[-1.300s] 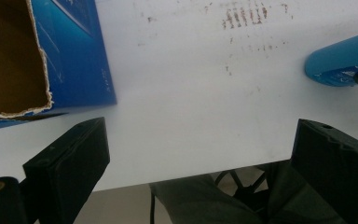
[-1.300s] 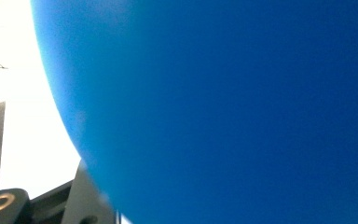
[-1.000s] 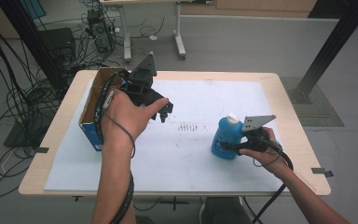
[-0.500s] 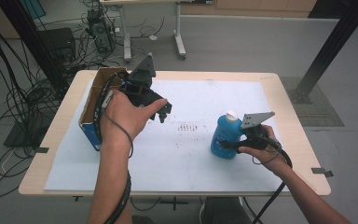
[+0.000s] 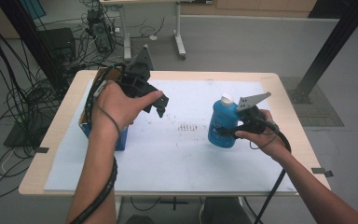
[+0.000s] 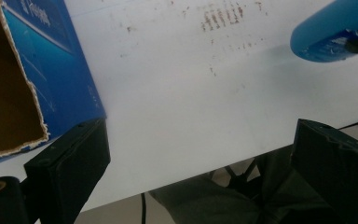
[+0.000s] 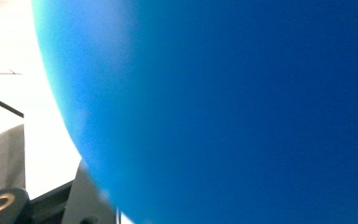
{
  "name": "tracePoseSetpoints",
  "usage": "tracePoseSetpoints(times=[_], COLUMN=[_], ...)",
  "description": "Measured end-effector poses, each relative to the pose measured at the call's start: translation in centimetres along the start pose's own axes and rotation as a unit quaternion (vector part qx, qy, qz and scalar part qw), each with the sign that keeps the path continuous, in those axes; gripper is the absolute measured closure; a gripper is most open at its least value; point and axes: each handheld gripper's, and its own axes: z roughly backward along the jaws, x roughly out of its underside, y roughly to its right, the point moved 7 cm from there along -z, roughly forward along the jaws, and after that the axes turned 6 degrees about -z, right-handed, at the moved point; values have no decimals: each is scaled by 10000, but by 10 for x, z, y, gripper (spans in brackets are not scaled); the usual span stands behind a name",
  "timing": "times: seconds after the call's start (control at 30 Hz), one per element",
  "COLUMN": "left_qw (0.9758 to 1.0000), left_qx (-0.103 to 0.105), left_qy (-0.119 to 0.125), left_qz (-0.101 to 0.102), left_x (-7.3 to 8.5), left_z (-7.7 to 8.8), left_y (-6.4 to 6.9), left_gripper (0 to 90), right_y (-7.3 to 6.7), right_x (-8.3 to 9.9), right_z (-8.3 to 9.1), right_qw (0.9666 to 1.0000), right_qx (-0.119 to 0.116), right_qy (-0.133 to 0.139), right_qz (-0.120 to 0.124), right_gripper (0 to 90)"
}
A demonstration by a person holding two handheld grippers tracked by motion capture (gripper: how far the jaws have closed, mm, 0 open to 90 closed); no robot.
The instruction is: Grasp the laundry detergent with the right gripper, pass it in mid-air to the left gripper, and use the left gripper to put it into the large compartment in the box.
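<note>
High view: blue plastic bottle with a white cap clamped at mid-body in the right gripper, long axis near upright with the cap tipped slightly toward the far edge, base apparently just off the white paper sheet covering the wooden table. Torn-open blue cardboard box at the table's left edge, well apart from the bottle, lying to the bottle's left across the sheet. Left gripper held above the sheet just beside the box, much nearer the box than the right one, pointed toward the bottle. Against the earlier high frames: bottle and right gripper higher and drawn a little away from the smudged marks at the sheet's middle; left hand much as it was. Left gripper view: jaws spread wide with nothing between them, box wall and its torn brown flap at the left, bottle base at the upper right with the sheet visible under it. Right gripper view: bottle's blue wall pressed close up against the lens, jaws clenched on it.
</note>
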Motion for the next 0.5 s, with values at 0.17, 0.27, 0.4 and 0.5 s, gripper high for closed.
tracePoseSetpoints(times=[0.17, 0.27, 0.4, 0.5], left_qw=[9993, 9975, 9941, 9896], left_qx=[66, 85, 95, 22], left_qy=[-33, 21, 40, 88], left_qz=[-361, -698, -1080, -1435], left_x=[-5, -10, -16, -22], left_z=[12, 21, 33, 42], left_y=[-4, -4, -4, -5], left_gripper=[51, 51, 51, 52], right_y=[2, 1, -2, -6], right_x=[-23, -40, -59, -72], right_z=[0, -2, -4, -8], right_qw=[10000, 9999, 9997, 9991], right_qx=[-64, -128, -246, -360], right_qy=[-5, -28, -53, -104], right_qz=[-20, -5, 81, 173], right_gripper=[446, 445, 445, 444])
